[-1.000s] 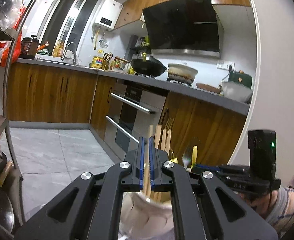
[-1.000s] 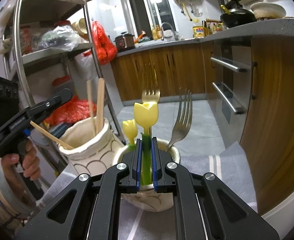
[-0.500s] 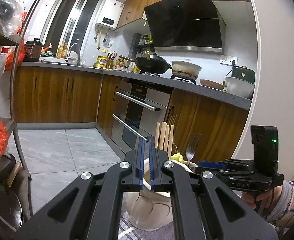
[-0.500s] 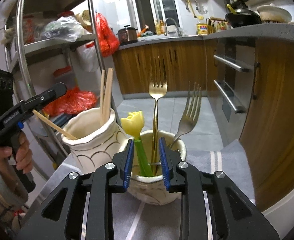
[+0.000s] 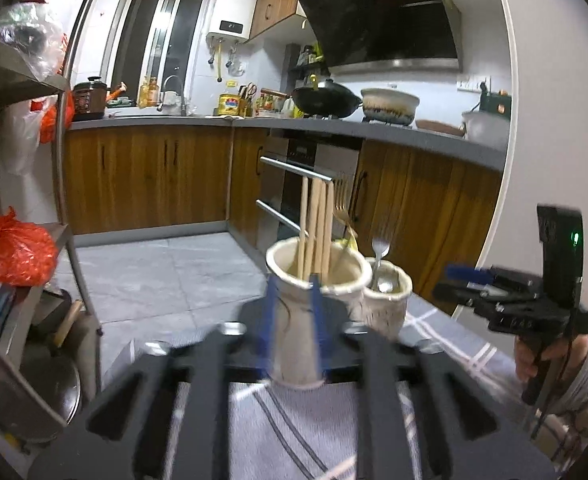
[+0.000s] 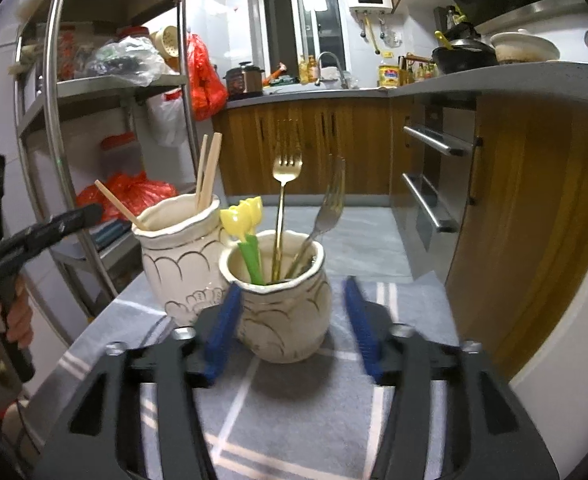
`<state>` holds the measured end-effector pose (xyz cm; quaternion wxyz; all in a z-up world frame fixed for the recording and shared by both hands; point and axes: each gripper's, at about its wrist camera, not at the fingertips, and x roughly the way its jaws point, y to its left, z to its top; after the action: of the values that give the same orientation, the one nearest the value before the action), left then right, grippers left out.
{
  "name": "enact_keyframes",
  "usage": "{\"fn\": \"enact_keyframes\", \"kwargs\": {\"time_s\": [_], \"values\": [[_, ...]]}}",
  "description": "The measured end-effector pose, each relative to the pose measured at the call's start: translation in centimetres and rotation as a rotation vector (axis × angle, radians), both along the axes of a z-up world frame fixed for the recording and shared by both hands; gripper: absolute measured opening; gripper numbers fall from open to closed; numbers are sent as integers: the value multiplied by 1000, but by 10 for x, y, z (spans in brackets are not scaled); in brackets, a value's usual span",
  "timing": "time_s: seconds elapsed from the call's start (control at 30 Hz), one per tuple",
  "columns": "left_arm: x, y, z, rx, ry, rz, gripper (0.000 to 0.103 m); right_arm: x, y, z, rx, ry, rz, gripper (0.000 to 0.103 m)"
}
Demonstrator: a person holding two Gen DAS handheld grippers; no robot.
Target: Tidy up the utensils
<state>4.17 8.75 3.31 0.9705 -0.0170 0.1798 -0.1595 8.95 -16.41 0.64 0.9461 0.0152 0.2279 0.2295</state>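
In the left wrist view my left gripper (image 5: 292,304) hangs just short of the tall cream jar (image 5: 294,344). Its blue pads are apart and opening, with nothing held. Several wooden chopsticks (image 5: 314,224) stand in that jar. Beside it is the short cream jar (image 5: 388,304). In the right wrist view my right gripper (image 6: 291,286) is opening wide. The short jar (image 6: 285,316) stands between its pads, untouched. It holds two yellow tulip-topped green utensils (image 6: 249,240), a gold fork (image 6: 281,200) and a silver fork (image 6: 326,216). The tall jar (image 6: 181,256) holds chopsticks (image 6: 207,168).
A grey striped cloth (image 6: 294,408) covers the table under both jars. A metal shelf rack (image 6: 53,120) with bags stands to the left. Wooden cabinets and an oven (image 6: 434,184) lie beyond the table's far edge. A hand (image 5: 534,356) holds the right gripper's handle.
Both grippers have opened and drawn back from the jars. The right let go of the green tulip utensil, now in the short jar. The left released a chopstick into the tall jar.
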Motion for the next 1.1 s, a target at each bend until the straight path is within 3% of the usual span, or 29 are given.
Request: {"fn": "enact_keyframes", "kwargs": {"time_s": [0.07, 0.13, 0.2, 0.4, 0.7, 1.1], "values": [[-7, -6, -3, 18, -4, 21, 55, -2, -3, 0, 1, -14, -6, 79], [-11, -11, -6, 26, -1, 30, 64, -4, -4, -1, -5, -31, -18, 91], [-15, -16, -10, 43, -2, 53, 78, -4, -7, -4, -11, -50, -31, 95], [-18, -25, -22, 80, -4, 106, 97, -4, -6, -14, -36, -82, -50, 98], [-16, -29, -38, 118, 1, 147, 97, -7, -5, -22, -27, -98, -38, 98], [-18, -27, -39, 96, -12, 172, 97, -19, -5, -19, -17, -161, -34, 98]]}}
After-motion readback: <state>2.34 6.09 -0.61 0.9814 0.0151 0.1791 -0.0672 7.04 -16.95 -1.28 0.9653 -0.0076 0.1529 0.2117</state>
